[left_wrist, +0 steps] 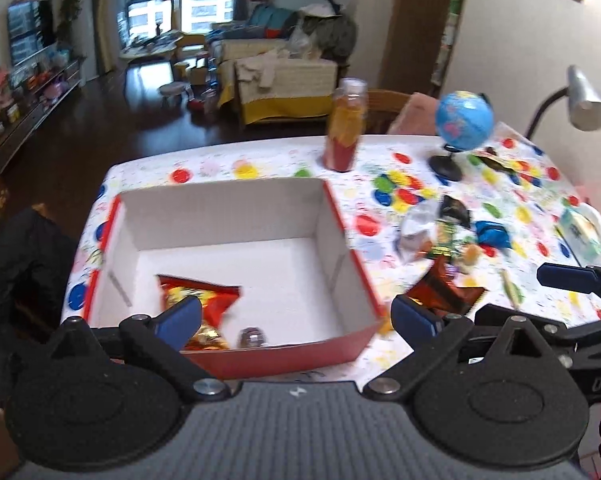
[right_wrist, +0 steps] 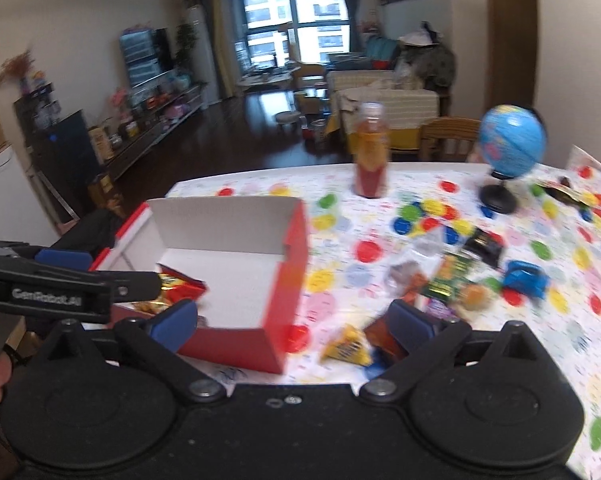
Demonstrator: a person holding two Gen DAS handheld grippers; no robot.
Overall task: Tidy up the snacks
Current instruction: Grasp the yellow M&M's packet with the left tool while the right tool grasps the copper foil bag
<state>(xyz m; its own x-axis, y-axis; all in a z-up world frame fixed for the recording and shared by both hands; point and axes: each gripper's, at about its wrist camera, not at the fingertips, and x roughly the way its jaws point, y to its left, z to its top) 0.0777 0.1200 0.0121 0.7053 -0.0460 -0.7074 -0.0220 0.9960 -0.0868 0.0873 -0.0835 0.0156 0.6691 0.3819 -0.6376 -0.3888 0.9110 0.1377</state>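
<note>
In the left wrist view, the box (left_wrist: 236, 216) is seen left of centre, with a red packet (left_wrist: 204, 296) already lying in its lower left part. The left hand-held gripper (left_wrist: 296, 316) is held spread over the box's near edge, and nothing is pinched. To the right of the box, the loose snacks (left_wrist: 448, 236) lie scattered on the surface (left_wrist: 380, 160).

In the right wrist view, the box (right_wrist: 288, 240) stands at left and a yellow packet (right_wrist: 348, 346) lies at lower centre. The right hand-held gripper (right_wrist: 296, 324) is also spread and empty. The snacks (right_wrist: 456, 276) are judged nearer to the right one, slightly to its right.
</note>
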